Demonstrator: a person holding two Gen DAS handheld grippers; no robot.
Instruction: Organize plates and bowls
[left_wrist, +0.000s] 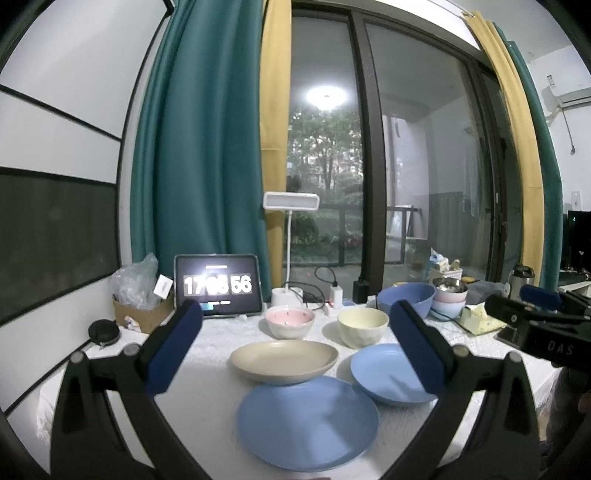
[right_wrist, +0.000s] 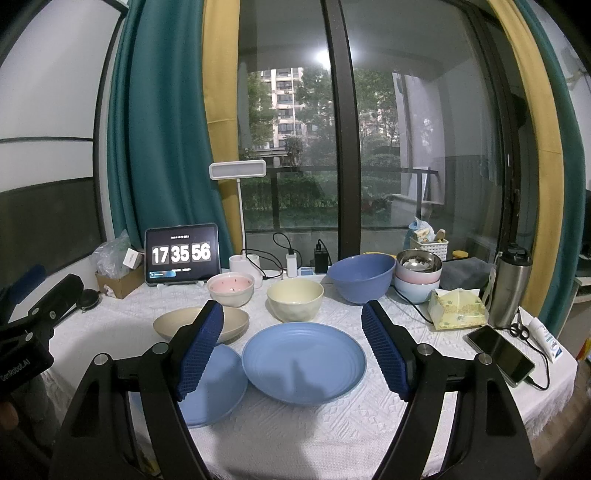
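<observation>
Both claws are spread wide and hold nothing — the left gripper (left_wrist: 295, 347) hovers over the beige plate (left_wrist: 284, 361), the right gripper (right_wrist: 293, 347) over the ridged blue plate (right_wrist: 303, 362). A flat blue plate (left_wrist: 307, 424) lies nearest on the white tablecloth (right_wrist: 295, 435), its far edge under the beige plate's rim. Behind stand the pink bowl (right_wrist: 230, 288), the cream bowl (right_wrist: 294, 299) and the big blue bowl (right_wrist: 361, 277).
</observation>
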